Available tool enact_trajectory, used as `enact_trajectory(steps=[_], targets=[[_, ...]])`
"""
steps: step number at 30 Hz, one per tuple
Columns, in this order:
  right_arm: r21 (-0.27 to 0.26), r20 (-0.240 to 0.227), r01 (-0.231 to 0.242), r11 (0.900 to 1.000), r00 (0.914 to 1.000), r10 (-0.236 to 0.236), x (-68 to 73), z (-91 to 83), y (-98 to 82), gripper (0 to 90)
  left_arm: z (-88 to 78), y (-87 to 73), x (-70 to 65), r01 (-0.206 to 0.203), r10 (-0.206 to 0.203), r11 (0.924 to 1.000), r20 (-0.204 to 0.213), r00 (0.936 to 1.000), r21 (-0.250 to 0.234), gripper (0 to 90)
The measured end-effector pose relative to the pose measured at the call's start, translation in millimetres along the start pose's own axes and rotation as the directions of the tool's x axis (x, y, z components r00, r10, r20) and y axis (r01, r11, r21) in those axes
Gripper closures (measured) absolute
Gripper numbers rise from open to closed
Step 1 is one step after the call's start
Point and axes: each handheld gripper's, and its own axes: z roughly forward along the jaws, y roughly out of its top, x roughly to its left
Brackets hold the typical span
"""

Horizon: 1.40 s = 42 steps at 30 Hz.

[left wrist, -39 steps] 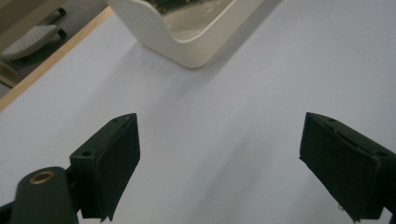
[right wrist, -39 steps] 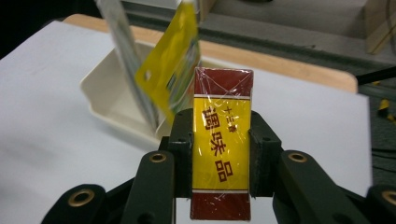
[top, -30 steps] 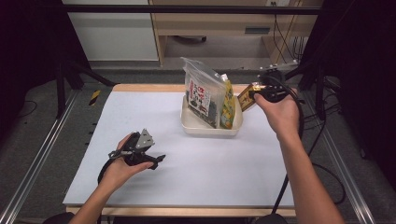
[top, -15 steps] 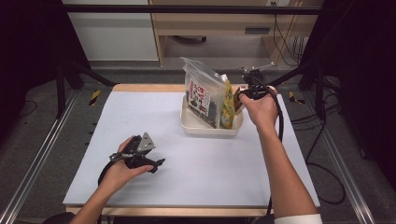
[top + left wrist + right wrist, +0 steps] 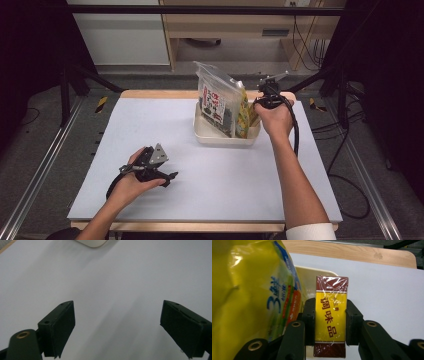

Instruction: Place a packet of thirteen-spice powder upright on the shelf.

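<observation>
1. The right tool is clamped on a small yellow and dark red box wrapped in clear film; in the right gripper view both black jaws press flat on its two long sides.
2. From the high view, that tool sits at the right end of the cream tray, which stands on the far part of the bench; the box itself is too hidden there to pick out.
3. In the right gripper view the box stands just beside a glossy yellow bag, with the tray's pale rim behind it.
4. A clear-topped pouch with a dark printed label stands upright in the tray, left of the yellow bag.
5. The left tool rests low over the near left of the bench, held in the left hand, well apart from the tray.
6. Its jaws stand wide, with nothing between them but the bare white bench surface.
</observation>
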Motion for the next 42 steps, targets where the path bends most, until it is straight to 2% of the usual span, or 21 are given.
enact_trajectory(steps=[5,7,10,13,14,15,18,22,25,27,29,32,35,39,41,42], targets=[[0.022,0.0,-0.026,0.999,0.9997,0.026,-0.8,7.3,-3.4,66.8,1.8,0.6,-1.4,-0.005,0.005,1.0,0.003,1.0,0.003,12.6],[0.027,0.007,-0.022,0.999,0.9997,0.022,0.7,13.0,-5.2,66.8,1.1,1.1,-1.8,-0.021,0.021,0.9997,-0.002,0.9998,0.013,12.6],[0.036,0.014,-0.019,0.999,0.9997,0.019,4.2,20.1,-7.0,66.7,0.6,0.7,-2.0,-0.012,0.012,0.9999,-0.003,0.9999,0.004,12.7],[0.034,-0.004,-0.015,0.999,0.9999,0.015,5.1,24.5,-8.8,64.8,-0.6,-0.2,-0.6,-0.015,0.015,0.9999,-0.004,0.9999,0.007,12.7],[0.026,-0.012,-0.007,1.0,0.9999,0.007,4.8,25.5,-9.8,63.0,-0.1,-0.7,-1.4,0.001,-0.001,1.0,-0.01,1.0,-0.008,12.7],[0.01,-0.03,-0.01,1.0,0.9995,0.01,4.5,25.0,-11.0,59.0,-1.3,-1.0,-0.4,-0.007,0.007,1.0,-0.015,0.9999,-0.001,12.7],[-0.065,-0.048,-0.01,0.998,0.9988,0.007,0.0,17.3,-15.3,52.9,-2.9,-3.0,1.3,0.008,-0.008,0.9999,-0.019,0.9998,-0.013,12.6],[-0.176,-0.093,0.002,0.984,0.9955,-0.019,-4.1,-4.2,-25.3,48.2,-7.0,-6.0,6.3,0.029,-0.03,0.9993,-0.048,0.9984,-0.025,12.2],[-0.264,-0.081,0.044,0.964,0.9944,-0.068,-4.8,-21.6,-38.8,45.9,-11.2,-10.0,14.2,0.056,-0.058,0.998,-0.078,0.9952,-0.03,10.4],[-0.311,-0.091,0.055,0.949,0.992,-0.088,-5.9,-31.2,-50.6,42.5,-14.1,-13.5,20.0,0.084,-0.087,0.9958,-0.095,0.9917,-0.035,9.2],[-0.352,-0.089,0.064,0.934,0.9908,-0.102,-6.7,-38.5,-65.4,39.9,-16.9,-17.5,25.9,0.13,-0.135,0.9898,-0.097,0.986,-0.059,8.9],[-0.382,-0.092,0.083,0.92,0.9876,-0.127,-6.1,-39.3,-92.0,34.9,-21.3,-23.2,34.6,0.163,-0.171,0.9838,-0.117,0.9783,-0.073,8.0],[-0.401,-0.076,0.096,0.911,0.9877,-0.137,-6.2,-31.9,-116.2,30.5,-22.9,-28.5,40.6,0.185,-0.193,0.98,-0.127,0.9728,-0.074,6.7],[-0.393,-0.061,0.105,0.913,0.9882,-0.14,-8.1,-21.6,-136.2,22.5,-25.6,-34.2,45.4,0.203,-0.212,0.9759,-0.134,0.9681,-0.081,6.5],[-0.382,-0.058,0.11,0.918,0.9881,-0.142,-9.4,-18.2,-144.2,19.6,-27.1,-37.7,48.8,0.214,-0.225,0.9729,-0.134,0.9651,-0.086,6.3],[-0.37,-0.061,0.113,0.922,0.9876,-0.145,-10.4,-16.8,-147.2,17.6,-27.5,-39.8,50.5,0.226,-0.237,0.97,-0.138,0.9617,-0.091,6.2]])
